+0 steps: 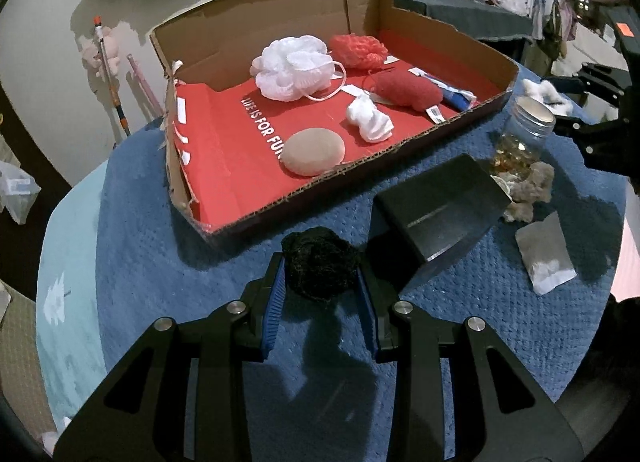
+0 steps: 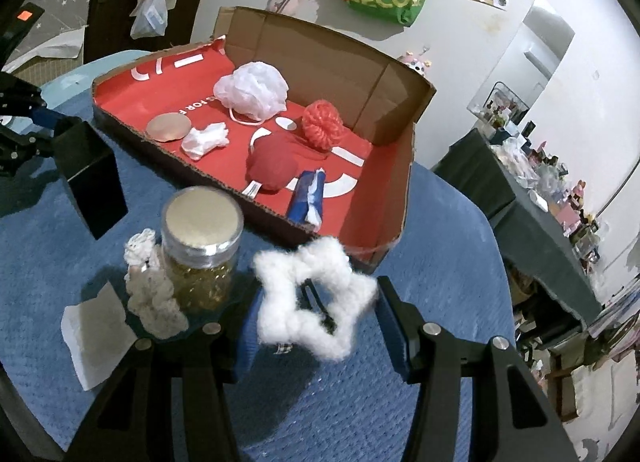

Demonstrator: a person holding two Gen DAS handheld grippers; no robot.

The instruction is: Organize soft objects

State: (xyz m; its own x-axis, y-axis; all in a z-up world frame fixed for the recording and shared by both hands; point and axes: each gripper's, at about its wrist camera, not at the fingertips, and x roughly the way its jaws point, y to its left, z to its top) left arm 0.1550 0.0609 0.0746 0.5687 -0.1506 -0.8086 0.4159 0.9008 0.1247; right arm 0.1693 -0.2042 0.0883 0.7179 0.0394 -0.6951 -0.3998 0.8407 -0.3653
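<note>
Left gripper (image 1: 321,282): jaws closed onto a black mesh puff (image 1: 320,268), the blue pads pressing both flanks. The puff is carried above the blue cloth of the bench (image 1: 168,262), just short of the near wall of the cardboard box (image 1: 308,192); judged to be held this way for a drop over that low wall. It looks crinkled, light and slightly squashed by the grip.

Right gripper (image 2: 316,318): jaws set fairly wide, with a white fluffy star-shaped ring (image 2: 316,302) between them. It seems caught on the left pad only; firm clamp or mere hang, cannot tell. It sits near the box's right front corner, likely also bound for the box. Fuzzy, open in the middle, limp.

Just beside it on the bench: a lidded jar (image 2: 202,246) with gold contents, a pale lumpy piece (image 2: 154,298) touching the jar, a flat paper packet (image 2: 96,334) and a black box (image 2: 90,178). Hard or unsorted items, probably left outside on purpose.

Farther, inside the box on its red liner: tan round pad (image 1: 314,150), white wad (image 1: 368,120), red soft lump (image 1: 408,92), blue-white packet (image 1: 456,96), white bath pouf (image 1: 296,68), coral pouf (image 1: 358,50). Spread apart, room remains near the front left.
</note>
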